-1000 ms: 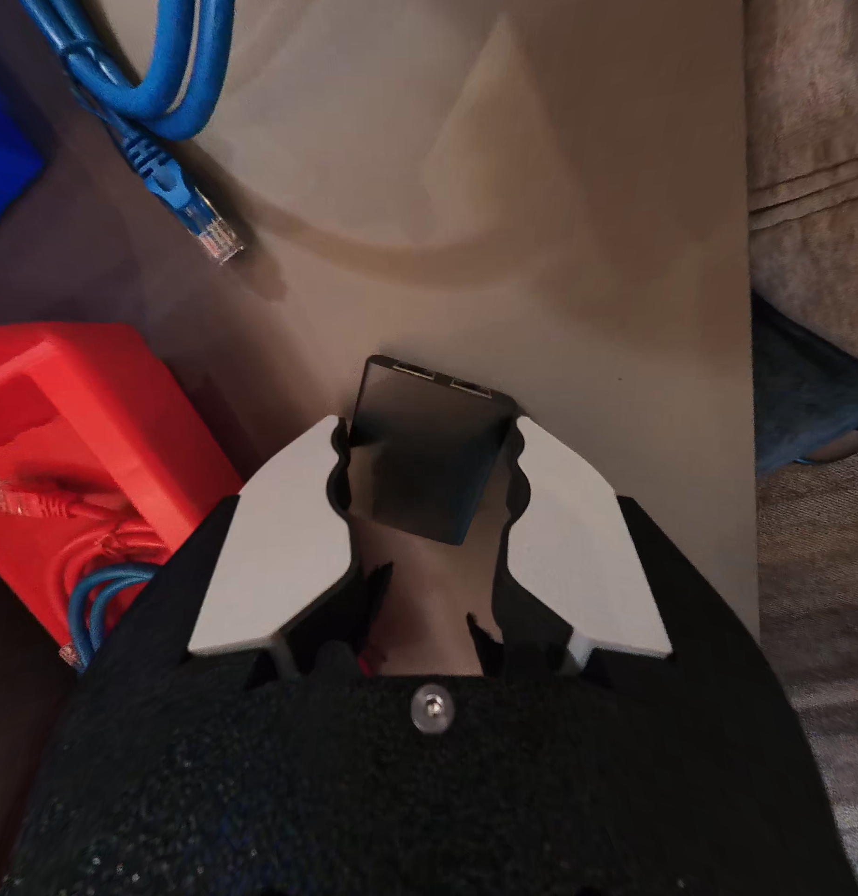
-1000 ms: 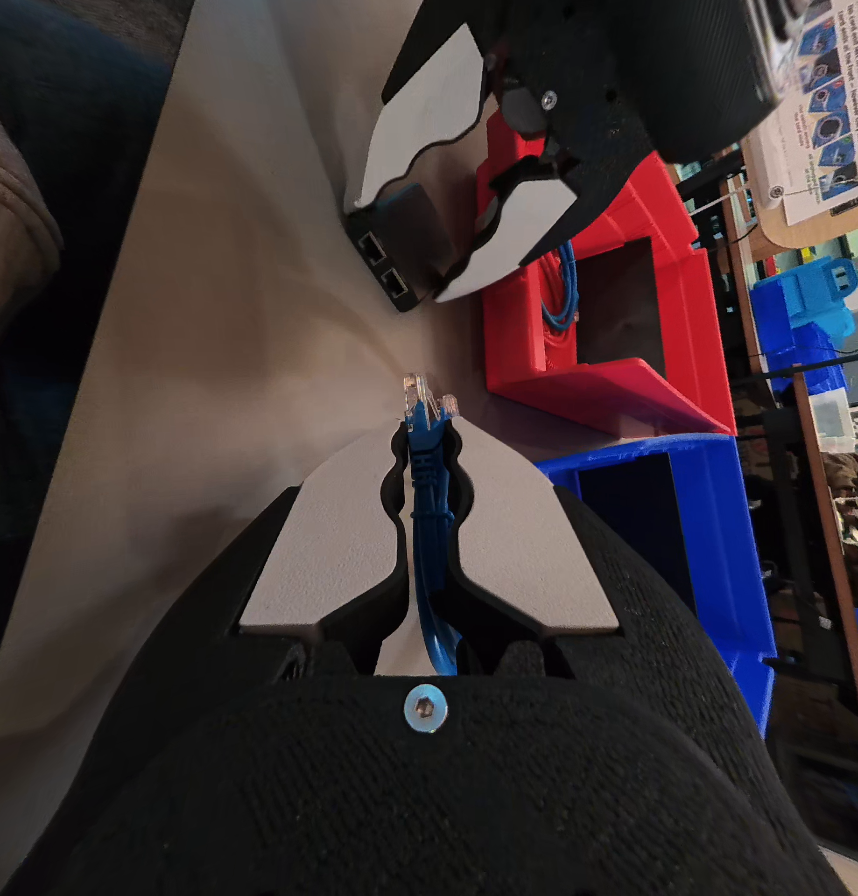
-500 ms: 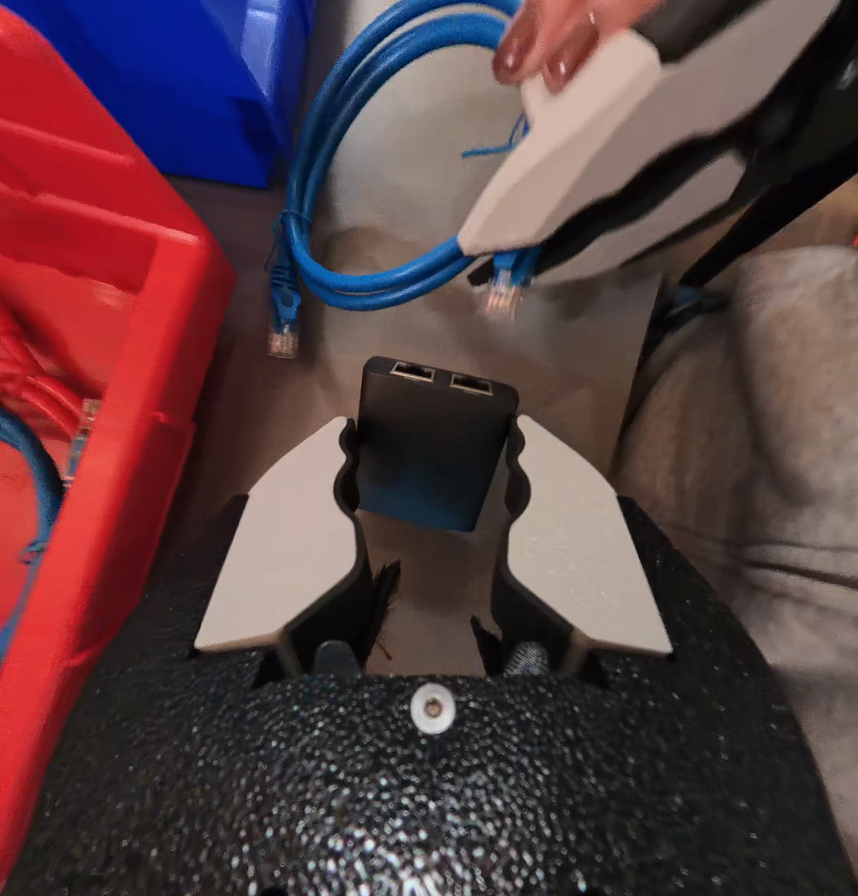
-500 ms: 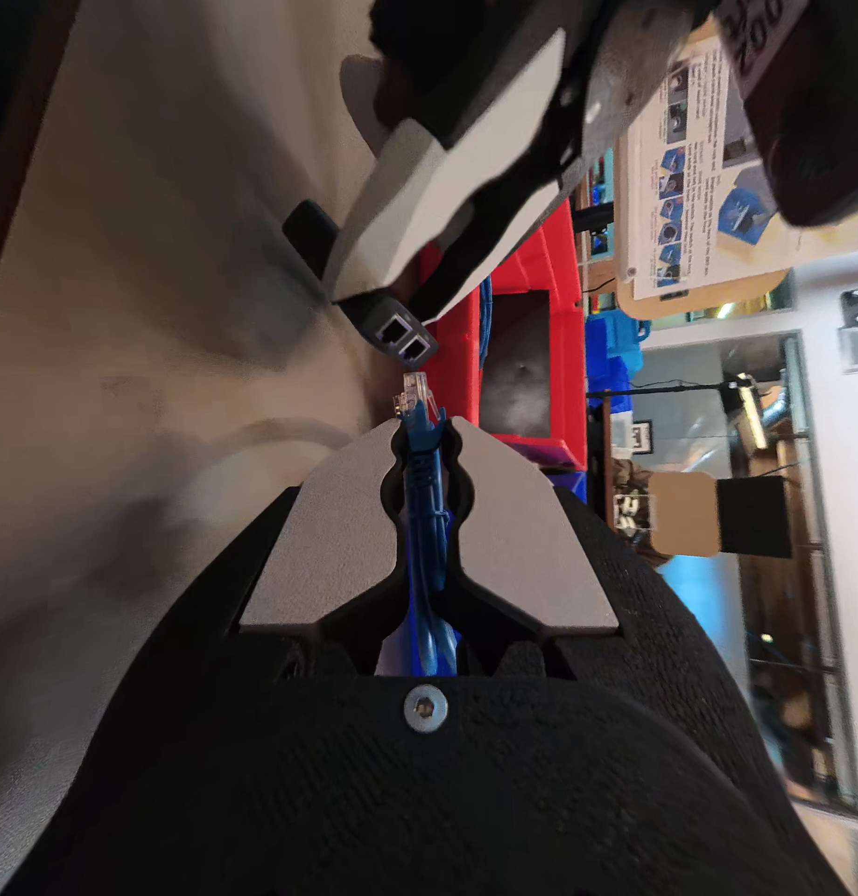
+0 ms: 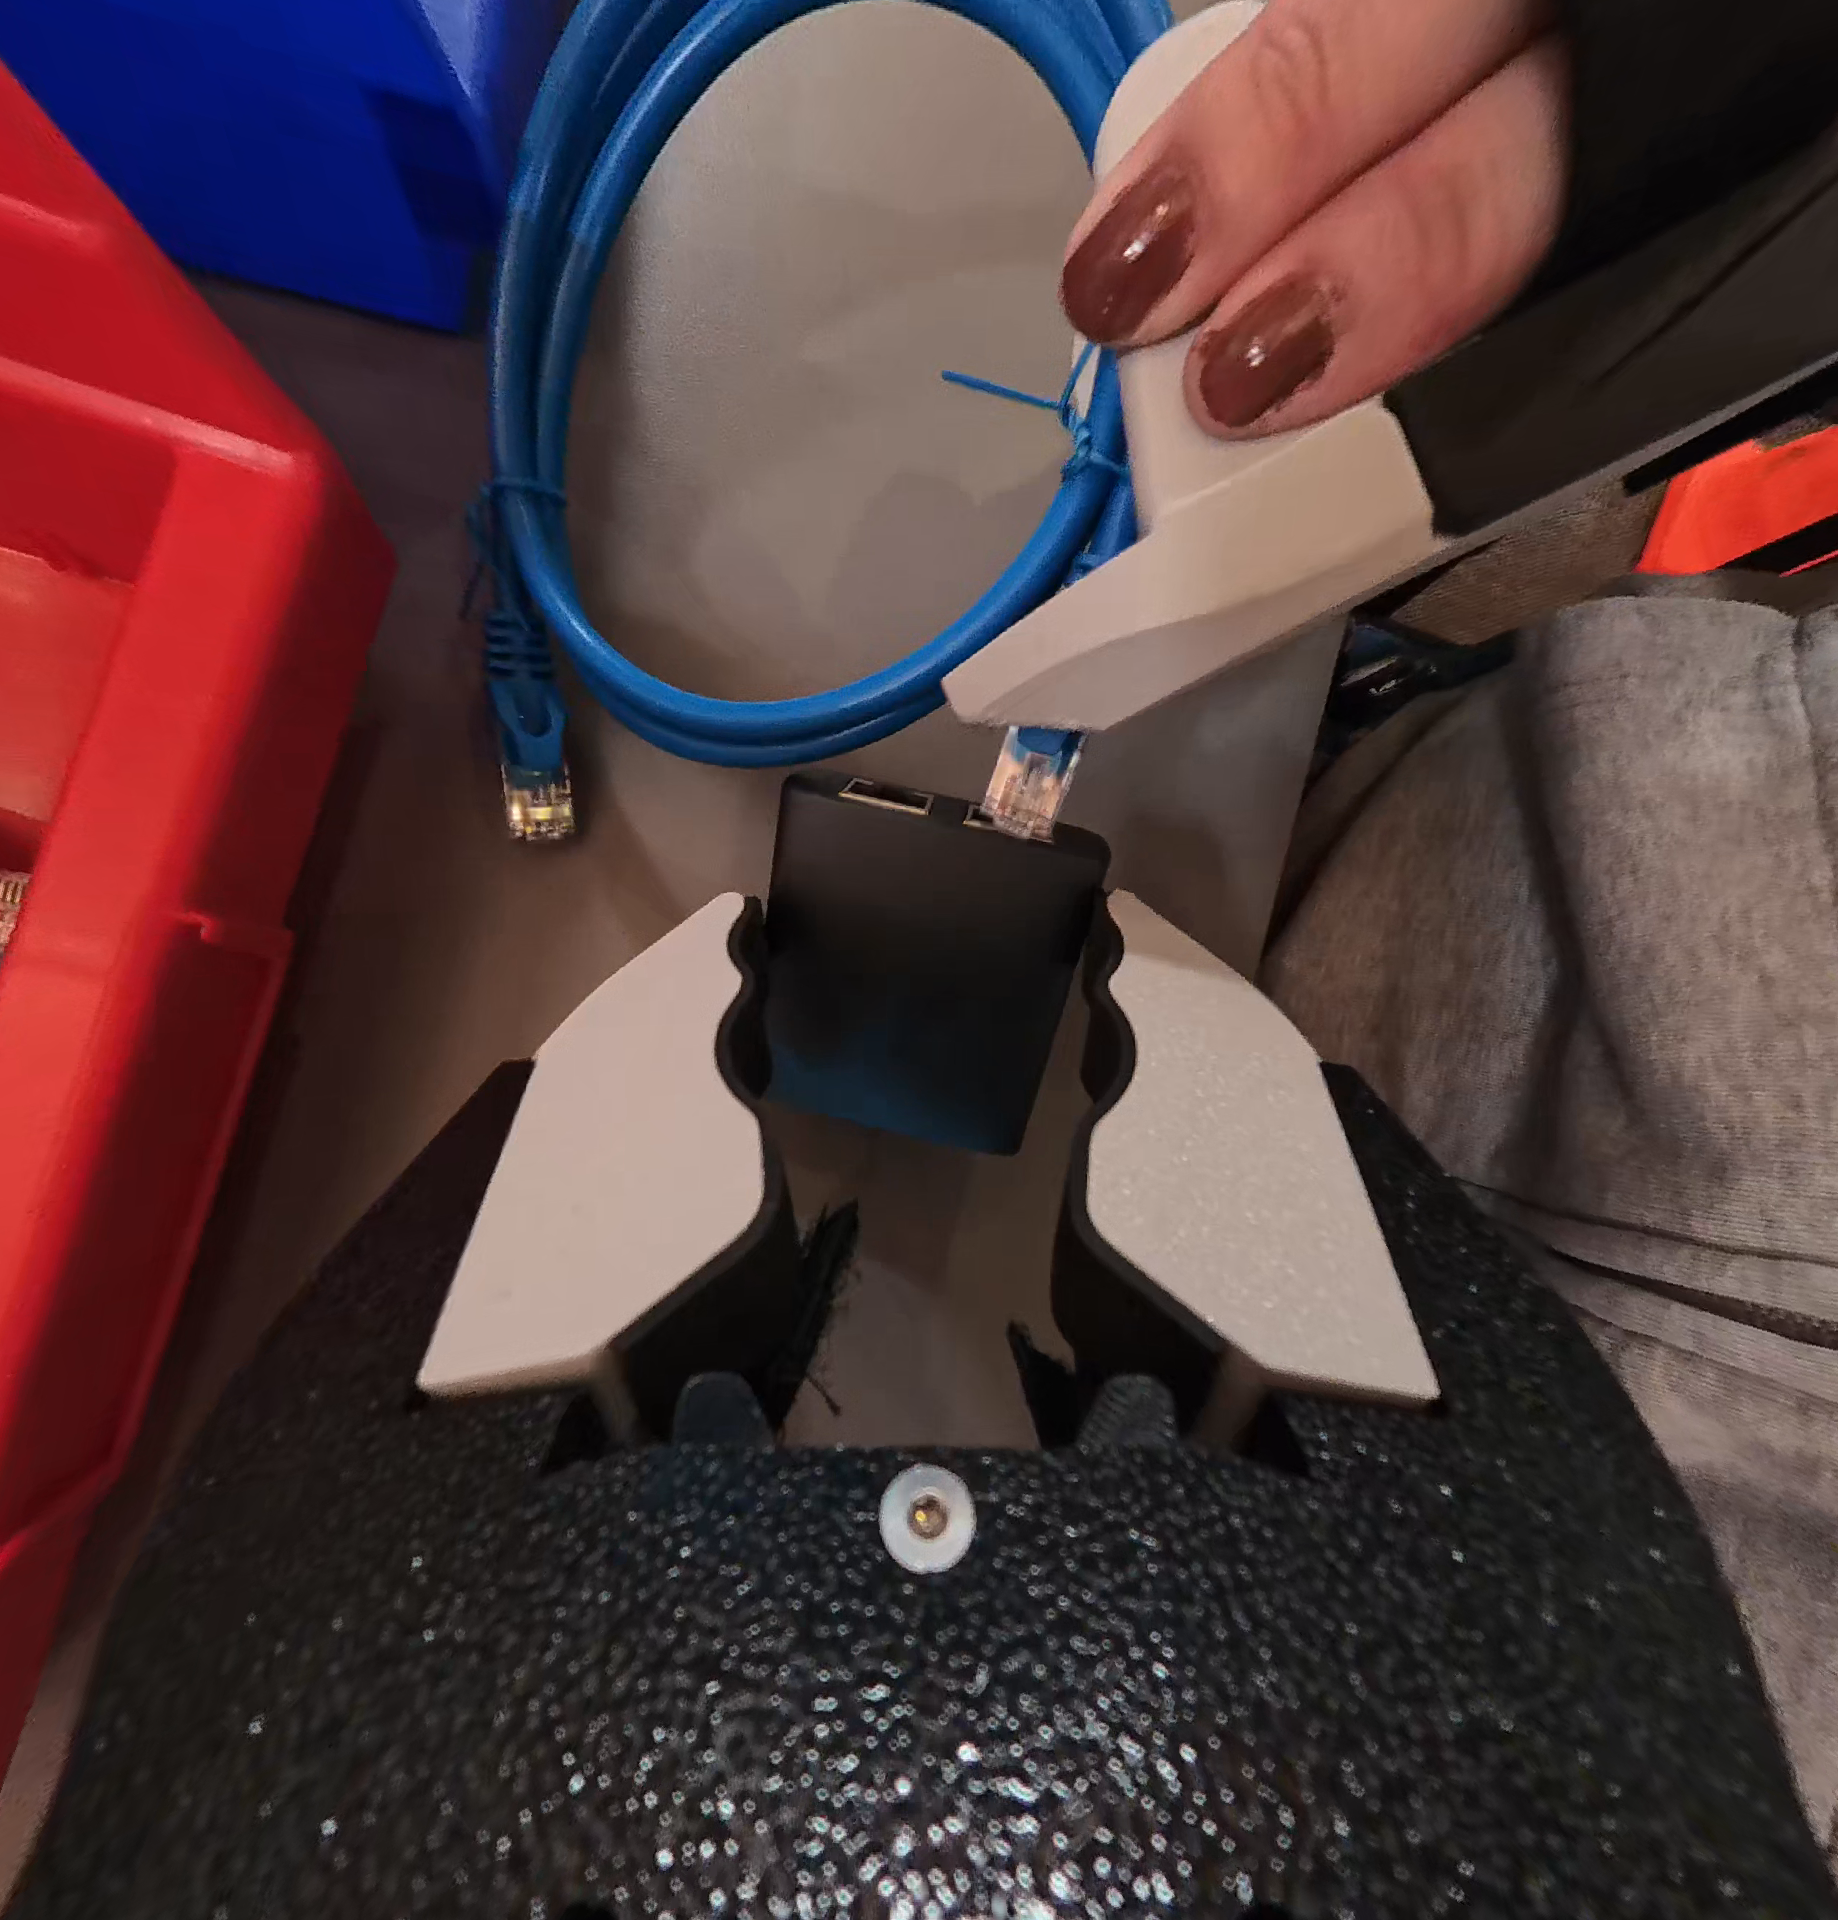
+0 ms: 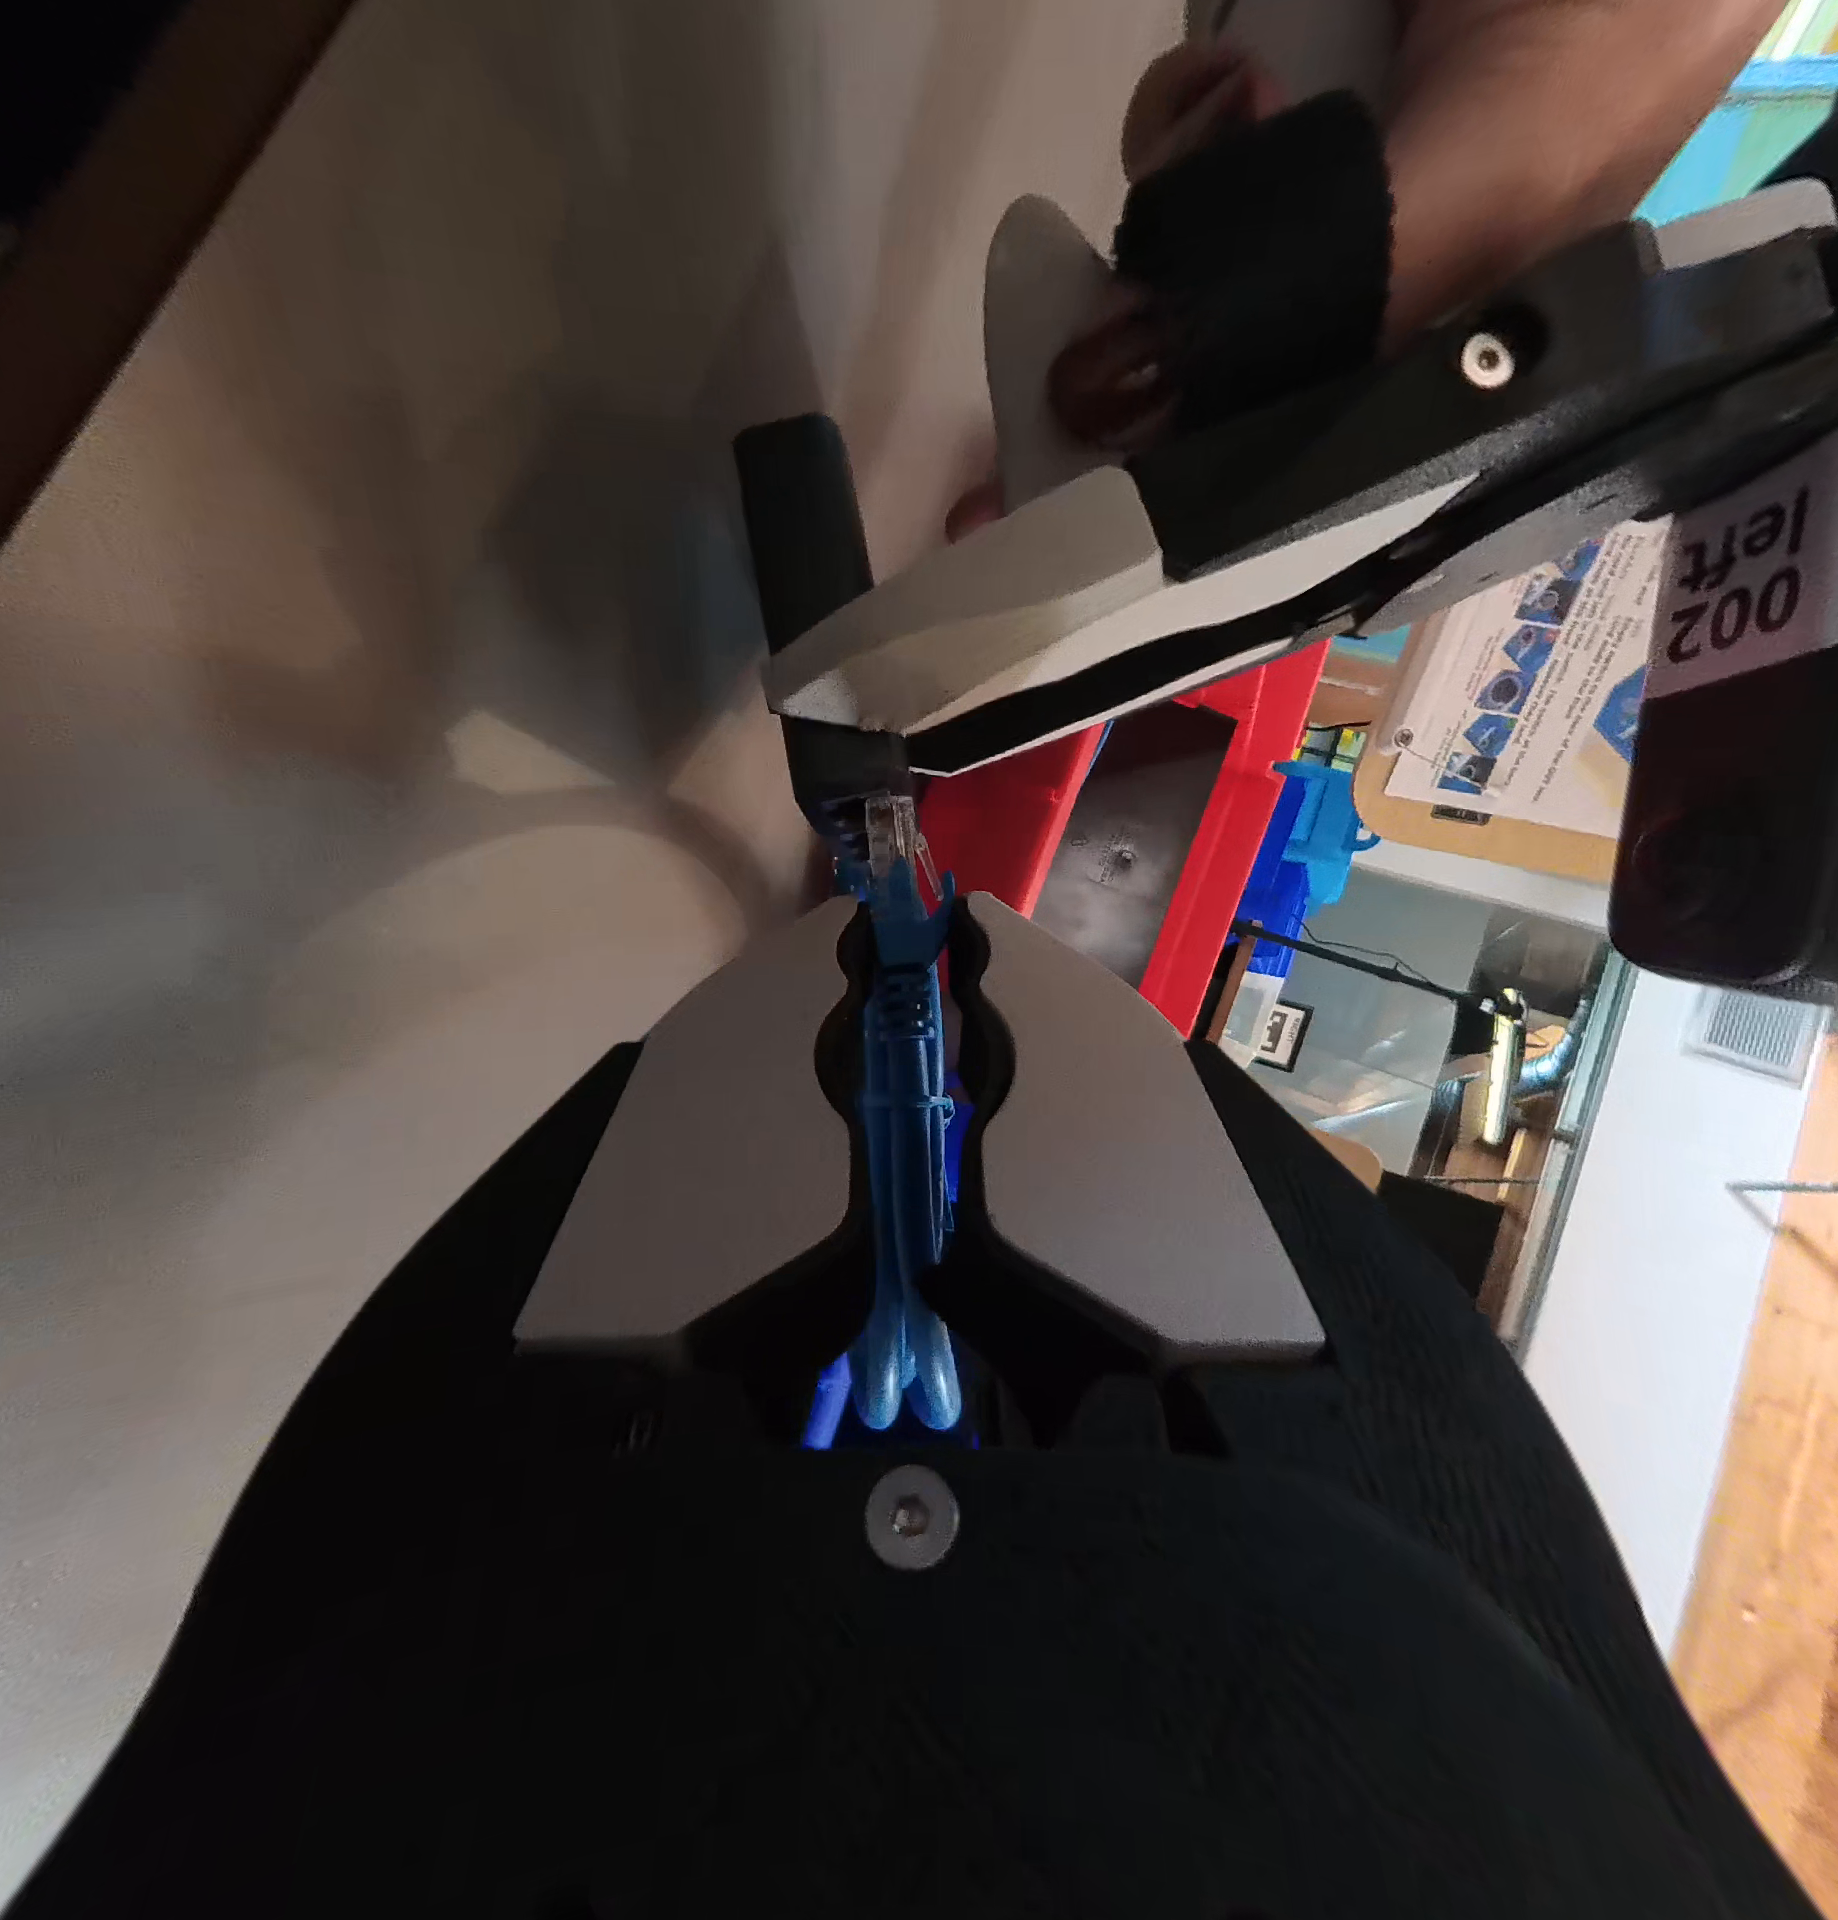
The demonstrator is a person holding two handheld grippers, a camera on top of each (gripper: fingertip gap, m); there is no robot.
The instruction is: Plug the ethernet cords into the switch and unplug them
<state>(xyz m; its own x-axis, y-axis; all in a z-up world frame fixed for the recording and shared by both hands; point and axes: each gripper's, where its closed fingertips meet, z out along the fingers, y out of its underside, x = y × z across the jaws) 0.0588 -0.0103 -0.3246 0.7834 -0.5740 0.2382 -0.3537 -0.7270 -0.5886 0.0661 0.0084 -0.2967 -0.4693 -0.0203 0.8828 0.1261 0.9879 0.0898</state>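
Observation:
My left gripper (image 5: pixel 920 914) is shut on the black switch (image 5: pixel 915 977), both pads pressed on its sides, its two ports facing away from me. My right gripper (image 6: pixel 899 909) is shut on the blue ethernet cord (image 6: pixel 899 1039) just behind its clear plug (image 6: pixel 889 826). In the left wrist view the plug (image 5: pixel 1029 779) touches the mouth of the switch's right port; the left port (image 5: pixel 884 798) is bare. The right gripper (image 5: pixel 1040 717) comes in from the upper right there, a hand (image 5: pixel 1310 208) on it. The cord's coil (image 5: pixel 686 416) and other plug (image 5: pixel 536 790) lie on the table.
A red bin (image 5: pixel 115 727) with more cords stands at the left, a blue bin (image 5: pixel 219 135) behind it. Grey cloth (image 5: pixel 1621 935) lies at the table's right edge. The beige table (image 5: pixel 842 364) shows inside the coil. The grippers are tip to tip, or close to it.
The switch in my left gripper and the plug in my right gripper have come together; the plug went from a gap above the switch to touching the right port.

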